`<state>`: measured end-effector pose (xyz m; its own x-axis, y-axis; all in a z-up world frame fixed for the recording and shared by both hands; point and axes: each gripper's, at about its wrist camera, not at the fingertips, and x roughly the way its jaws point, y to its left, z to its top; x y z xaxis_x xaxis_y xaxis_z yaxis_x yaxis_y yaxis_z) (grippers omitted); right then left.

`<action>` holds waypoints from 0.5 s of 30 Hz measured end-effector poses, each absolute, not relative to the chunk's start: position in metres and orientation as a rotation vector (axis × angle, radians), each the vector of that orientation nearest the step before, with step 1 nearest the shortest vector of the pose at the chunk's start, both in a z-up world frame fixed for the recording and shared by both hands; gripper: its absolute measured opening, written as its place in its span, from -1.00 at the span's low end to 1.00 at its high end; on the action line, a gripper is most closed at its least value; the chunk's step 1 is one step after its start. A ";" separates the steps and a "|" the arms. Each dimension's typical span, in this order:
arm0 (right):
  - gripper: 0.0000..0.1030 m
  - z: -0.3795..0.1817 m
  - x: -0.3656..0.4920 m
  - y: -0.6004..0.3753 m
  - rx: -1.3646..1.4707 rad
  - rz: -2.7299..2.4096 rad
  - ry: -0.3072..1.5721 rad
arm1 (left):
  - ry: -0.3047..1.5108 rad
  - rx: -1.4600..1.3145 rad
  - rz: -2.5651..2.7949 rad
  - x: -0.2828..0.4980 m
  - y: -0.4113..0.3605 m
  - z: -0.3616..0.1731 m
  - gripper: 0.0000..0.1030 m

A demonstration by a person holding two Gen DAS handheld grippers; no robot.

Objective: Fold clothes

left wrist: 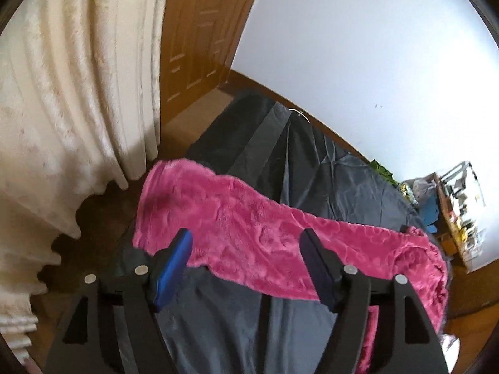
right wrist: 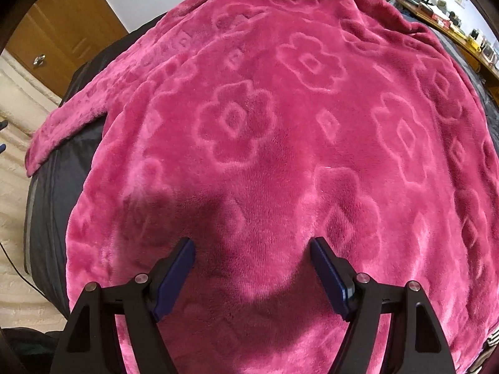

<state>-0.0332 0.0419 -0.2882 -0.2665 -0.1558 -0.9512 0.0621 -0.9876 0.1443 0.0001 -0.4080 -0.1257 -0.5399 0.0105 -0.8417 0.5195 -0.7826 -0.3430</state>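
Looks like barely started: the pink fleece garment (right wrist: 280, 124) lies spread flat on the dark bed cover (left wrist: 312, 162), no fold visible yet, both the left gripper (left wrist: 246, 243) and right gripper (right wrist: 252, 249) hover over it, jaws released, empty.

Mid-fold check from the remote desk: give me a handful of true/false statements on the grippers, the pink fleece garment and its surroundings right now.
1. The left gripper is clamped on the pink fleece garment. False: its jaws stand open with nothing between them.
2. The right gripper is open above the garment. True.
3. The garment lies on a dark grey cover. True.
4. The fleece is plain, with no pattern. False: it carries embossed flower shapes.
5. A cream curtain hangs beside a wooden door. True.
6. A sleeve is folded across the garment's middle. False: it stretches outward over the cover.
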 end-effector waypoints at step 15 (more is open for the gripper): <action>0.52 -0.289 -0.011 0.073 1.795 -2.382 -0.124 | 1.170 1.812 -2.457 -0.056 -0.214 -0.204 0.46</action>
